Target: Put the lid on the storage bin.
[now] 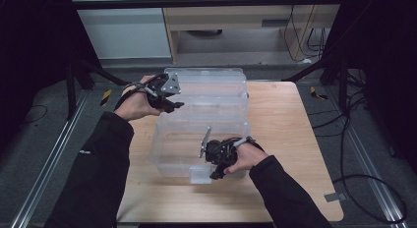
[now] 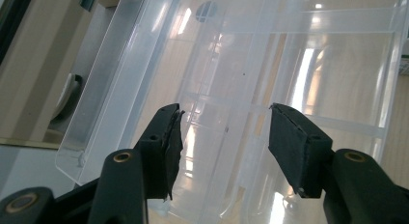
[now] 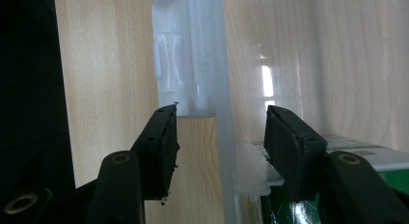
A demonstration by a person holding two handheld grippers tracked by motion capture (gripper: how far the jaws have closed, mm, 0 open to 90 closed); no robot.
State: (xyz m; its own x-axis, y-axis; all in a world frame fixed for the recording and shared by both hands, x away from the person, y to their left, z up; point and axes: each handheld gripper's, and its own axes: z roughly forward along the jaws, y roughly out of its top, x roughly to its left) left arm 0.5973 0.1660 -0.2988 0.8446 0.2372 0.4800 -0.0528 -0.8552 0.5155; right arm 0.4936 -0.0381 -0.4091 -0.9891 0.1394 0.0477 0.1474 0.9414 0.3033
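Observation:
A clear plastic box (image 1: 164, 144) stands on the wooden table, its clear lid (image 1: 211, 83) lying open behind it. My left gripper (image 1: 178, 105) hovers at the lid's left part, open; in the left gripper view the jaws (image 2: 224, 113) stand apart with the transparent lid (image 2: 144, 64) just beyond them. My right gripper (image 1: 214, 175) points down at the box's front rim, open. In the right gripper view its jaws (image 3: 221, 113) straddle the front wall (image 3: 224, 151), with the white latch (image 3: 178, 64) just ahead. Neither pad visibly presses on the wall.
A green and white package (image 3: 337, 185) lies inside the box by the right jaw. The wooden table (image 1: 285, 134) has bare surface right of the box. Black frame legs and cables (image 1: 364, 179) lie on the floor around the table.

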